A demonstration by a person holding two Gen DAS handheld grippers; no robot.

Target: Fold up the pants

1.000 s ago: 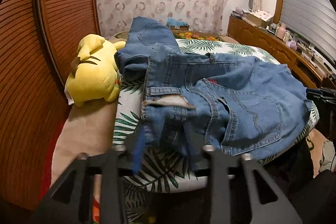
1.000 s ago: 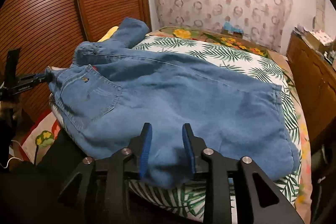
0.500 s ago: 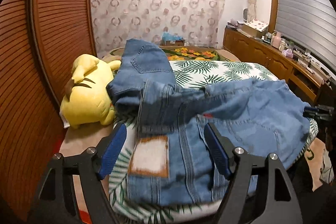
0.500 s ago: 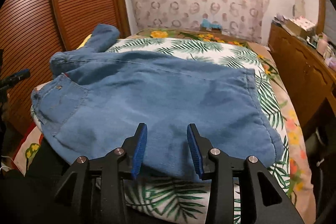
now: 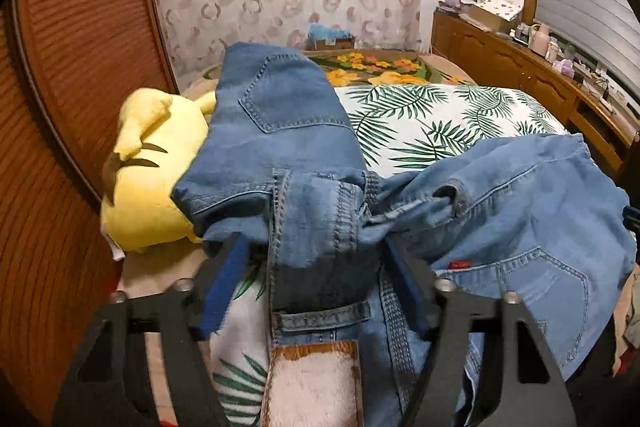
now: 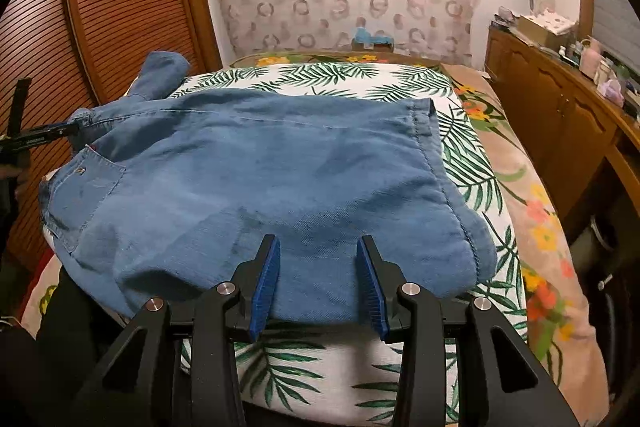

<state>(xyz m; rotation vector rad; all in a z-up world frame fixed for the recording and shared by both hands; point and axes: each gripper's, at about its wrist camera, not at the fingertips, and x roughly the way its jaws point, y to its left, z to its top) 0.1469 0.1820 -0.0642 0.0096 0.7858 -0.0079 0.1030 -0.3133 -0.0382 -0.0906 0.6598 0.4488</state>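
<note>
One pair of jeans (image 6: 256, 187) is spread on the leaf-print bed (image 6: 472, 163). The waistband is straddled by the left gripper (image 5: 316, 287), its jaws having just narrowed. The right gripper (image 6: 318, 281) is held part open, empty, at the denim's near edge. One yellow plush toy (image 5: 148, 183) is seen alongside.

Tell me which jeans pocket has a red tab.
The lower pocket, at the left-wrist view's right; the tab sits at its top corner. The upper pocket, beside the plush, shows none.

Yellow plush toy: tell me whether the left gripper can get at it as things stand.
Probably not directly. The left gripper straddles the jeans' waistband, and a denim leg drapes over the yellow plush toy; only its outer side lies bare.
</note>
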